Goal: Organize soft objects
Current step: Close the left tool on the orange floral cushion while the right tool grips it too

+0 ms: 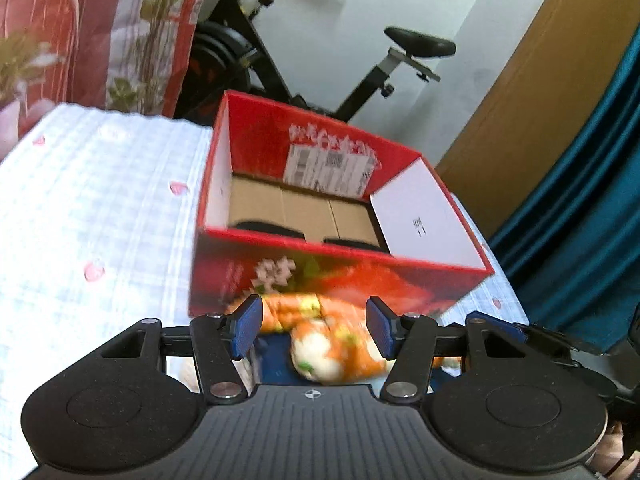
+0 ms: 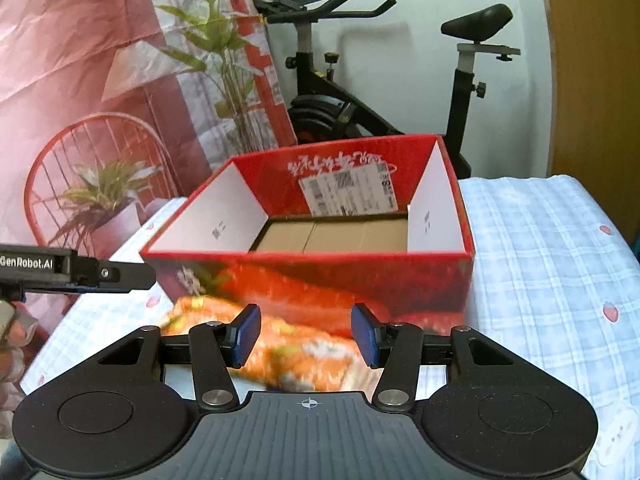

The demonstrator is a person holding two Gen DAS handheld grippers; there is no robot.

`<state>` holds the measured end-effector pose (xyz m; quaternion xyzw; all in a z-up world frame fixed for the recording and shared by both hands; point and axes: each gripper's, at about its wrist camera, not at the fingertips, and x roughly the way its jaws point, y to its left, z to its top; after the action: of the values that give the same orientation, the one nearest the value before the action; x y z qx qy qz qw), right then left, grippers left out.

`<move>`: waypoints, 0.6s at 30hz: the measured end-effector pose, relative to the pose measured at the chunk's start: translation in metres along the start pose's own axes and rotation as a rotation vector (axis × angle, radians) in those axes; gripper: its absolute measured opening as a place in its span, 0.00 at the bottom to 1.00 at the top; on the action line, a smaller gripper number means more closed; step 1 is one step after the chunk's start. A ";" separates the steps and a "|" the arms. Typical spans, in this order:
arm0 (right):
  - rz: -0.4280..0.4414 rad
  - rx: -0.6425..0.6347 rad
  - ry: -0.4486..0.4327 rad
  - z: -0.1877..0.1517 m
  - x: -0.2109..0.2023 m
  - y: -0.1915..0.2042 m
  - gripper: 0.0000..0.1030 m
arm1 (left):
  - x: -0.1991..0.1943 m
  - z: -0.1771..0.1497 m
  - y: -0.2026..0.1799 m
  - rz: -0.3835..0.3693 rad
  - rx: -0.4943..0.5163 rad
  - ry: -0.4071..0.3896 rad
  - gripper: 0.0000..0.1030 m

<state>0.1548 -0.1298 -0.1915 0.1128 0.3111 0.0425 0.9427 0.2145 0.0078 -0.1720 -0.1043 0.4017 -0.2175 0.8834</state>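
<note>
Spanning the lower middle of the left wrist view, the left gripper has its blue pads set apart on either side of an orange, white and green patterned soft cloth. The cloth bunches between them, yet blur hides whether the pads press on it, so I cannot tell if it is grasped or merely framed. Under the cloth a dark blue patch shows, too blurred to name.

In the right wrist view the right gripper likewise stands with its pads parted, the same cloth lying below and between them at bottom centre. Its pads seem to stand clear of the fabric, though motion smear leaves contact uncertain.

Just beyond the cloth in both views sits the red cardboard box, open at the top, with white inner side walls, a brown cardboard floor and a white shipping label on the inside of its far wall. Its near wall carries a printed red and white picture and rises directly behind the cloth.

The box rests on a bed covered with a pale blue checked sheet dotted with small pink marks.

At the left edge of the right wrist view, the black side of the left gripper juts in, with fingers of a hand below it.

Behind the bed, upper centre and right, stands a black exercise bike; a red and white printed backdrop with plants fills the upper left.
</note>
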 end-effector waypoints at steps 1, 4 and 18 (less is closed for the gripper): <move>-0.004 -0.012 0.003 -0.003 0.000 0.001 0.46 | 0.002 -0.003 -0.001 0.001 0.003 0.010 0.57; -0.010 -0.042 0.011 -0.009 0.000 0.003 0.48 | 0.009 -0.011 -0.001 0.010 0.006 0.035 0.57; -0.006 -0.117 0.063 -0.022 0.009 0.007 0.59 | 0.023 -0.018 0.002 -0.012 -0.030 0.079 0.57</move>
<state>0.1486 -0.1176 -0.2121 0.0552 0.3380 0.0613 0.9375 0.2150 -0.0013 -0.1997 -0.1115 0.4389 -0.2208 0.8638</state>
